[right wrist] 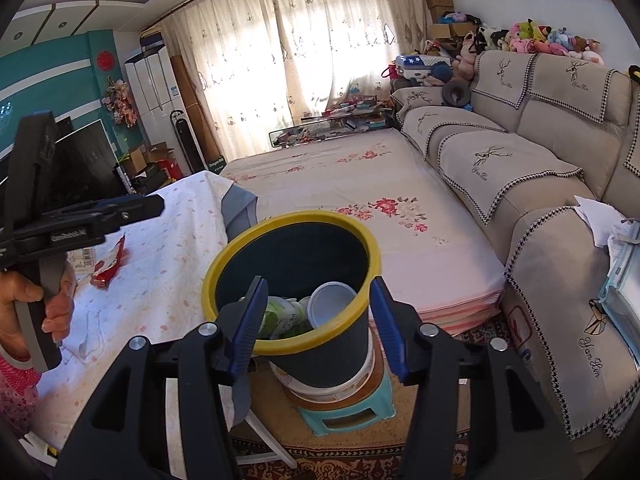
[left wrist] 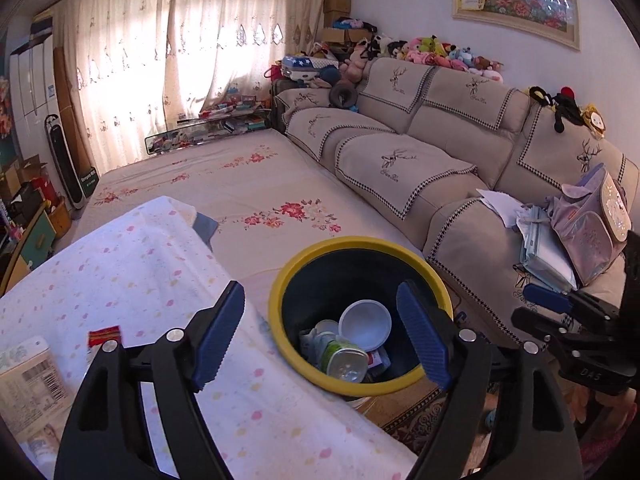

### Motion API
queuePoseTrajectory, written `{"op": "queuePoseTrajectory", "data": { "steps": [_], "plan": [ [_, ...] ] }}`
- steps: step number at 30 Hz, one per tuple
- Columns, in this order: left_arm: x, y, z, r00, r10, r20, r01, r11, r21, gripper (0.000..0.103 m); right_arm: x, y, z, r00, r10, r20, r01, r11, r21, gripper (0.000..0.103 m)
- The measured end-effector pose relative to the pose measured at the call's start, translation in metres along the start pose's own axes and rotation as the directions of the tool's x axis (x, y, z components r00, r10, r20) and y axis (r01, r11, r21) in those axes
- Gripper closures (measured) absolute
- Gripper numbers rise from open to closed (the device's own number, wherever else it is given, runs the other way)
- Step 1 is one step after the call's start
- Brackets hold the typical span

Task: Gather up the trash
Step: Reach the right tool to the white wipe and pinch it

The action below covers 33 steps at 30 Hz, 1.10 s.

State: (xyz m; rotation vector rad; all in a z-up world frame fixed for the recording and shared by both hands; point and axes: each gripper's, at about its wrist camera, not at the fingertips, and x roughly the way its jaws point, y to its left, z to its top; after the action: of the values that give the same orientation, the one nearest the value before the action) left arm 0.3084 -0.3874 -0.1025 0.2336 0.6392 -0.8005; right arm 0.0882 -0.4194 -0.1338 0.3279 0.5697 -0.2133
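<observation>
We see a dark trash bin [left wrist: 362,316] with a yellow rim standing just beside the bench [left wrist: 160,280], which is covered by a white cloth with small pastel spots. In the right wrist view the bin [right wrist: 320,352] sits on a white bucket [right wrist: 340,386], which in turn stands on a light-green stool [right wrist: 348,412] over a patterned rug. Inside the bin we make out a white plastic cup [left wrist: 365,325] lying on its side, a clear bottle with a green label [left wrist: 343,360] and some crumpled scraps beneath them. The left gripper [left wrist: 320,340] hangs over the edge of the bench with its blue-padded fingers [left wrist: 218,340] spread wide and nothing between them; through the gap we look straight down into the bin. The right gripper [right wrist: 320,322] is held low just in front of the bin, its fingers [right wrist: 386,324] parted to either side of the near rim without pressing on it, empty as well. On the bench, apart from the bin, lie a red snack wrapper [right wrist: 110,264] and a printed paper box with a barcode [left wrist: 30,384]. A hand [right wrist: 28,308] with a red dotted sleeve grips the handle of the left tool at the left edge of the right wrist view. Behind the bin spread a bed with a flowered sheet [left wrist: 248,184] and a beige sofa [left wrist: 460,152].
</observation>
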Motion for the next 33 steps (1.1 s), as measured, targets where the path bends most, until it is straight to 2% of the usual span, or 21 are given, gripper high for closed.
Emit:
{"op": "queuePoseTrajectory", "data": {
  "steps": [4, 8, 10, 12, 16, 20, 22, 24, 25, 27, 31, 32, 33],
  "plan": [
    [-0.062, 0.039, -0.021, 0.994, 0.093, 0.065, -0.09, 0.995, -0.045, 0.019, 0.015, 0.045, -0.002, 0.995, 0.092, -0.047, -0.096, 0.993, -0.076, 0.051],
    [-0.118, 0.094, -0.055, 0.973, 0.211, 0.094, -0.196, 0.969, -0.152, 0.018, 0.032, 0.105, -0.008, 0.974, 0.197, -0.114, -0.214, 0.964, -0.16, 0.05],
    [-0.139, 0.123, -0.074, 0.953, 0.287, 0.093, -0.266, 0.945, -0.193, 0.018, 0.039, 0.136, -0.012, 0.957, 0.249, -0.15, -0.276, 0.942, -0.193, 0.05],
    [-0.157, 0.152, -0.093, 0.924, 0.375, 0.078, -0.349, 0.908, -0.23, 0.018, 0.043, 0.167, -0.015, 0.938, 0.294, -0.181, -0.331, 0.916, -0.226, 0.05],
    [-0.182, 0.209, -0.129, 0.878, 0.475, 0.058, -0.434, 0.842, -0.32, 0.018, 0.048, 0.221, -0.02, 0.899, 0.361, -0.248, -0.424, 0.859, -0.287, 0.05],
    [-0.192, 0.258, -0.161, 0.825, 0.563, 0.039, -0.506, 0.769, -0.39, 0.017, 0.058, 0.262, -0.033, 0.868, 0.373, -0.328, -0.476, 0.813, -0.335, 0.047],
    [-0.191, 0.279, -0.177, 0.808, 0.589, 0.015, -0.53, 0.738, -0.418, 0.017, 0.066, 0.278, -0.04, 0.864, 0.349, -0.363, -0.476, 0.802, -0.362, 0.045],
    [-0.188, 0.29, -0.188, 0.818, 0.575, 0.0, -0.514, 0.731, -0.449, 0.017, 0.072, 0.286, -0.046, 0.862, 0.329, -0.386, -0.472, 0.798, -0.374, 0.043],
    [-0.185, 0.293, -0.191, 0.824, 0.567, -0.003, -0.506, 0.732, -0.456, 0.017, 0.074, 0.289, -0.047, 0.862, 0.32, -0.393, -0.469, 0.797, -0.38, 0.038],
    [-0.181, 0.295, -0.193, 0.822, 0.569, -0.012, -0.514, 0.733, -0.444, 0.017, 0.079, 0.296, -0.051, 0.869, 0.29, -0.4, -0.451, 0.797, -0.402, 0.033],
    [-0.178, 0.287, -0.187, 0.819, 0.574, 0.009, -0.515, 0.741, -0.431, 0.017, 0.088, 0.303, -0.057, 0.865, 0.263, -0.427, -0.446, 0.794, -0.413, 0.034],
    [-0.177, 0.285, -0.186, 0.818, 0.575, 0.009, -0.517, 0.741, -0.428, 0.017, 0.09, 0.305, -0.059, 0.864, 0.25, -0.436, -0.441, 0.794, -0.419, 0.037],
    [-0.177, 0.285, -0.187, 0.818, 0.575, 0.009, -0.516, 0.742, -0.428, 0.017, 0.091, 0.306, -0.061, 0.873, 0.235, -0.428, -0.426, 0.794, -0.433, 0.043]
  ]
}}
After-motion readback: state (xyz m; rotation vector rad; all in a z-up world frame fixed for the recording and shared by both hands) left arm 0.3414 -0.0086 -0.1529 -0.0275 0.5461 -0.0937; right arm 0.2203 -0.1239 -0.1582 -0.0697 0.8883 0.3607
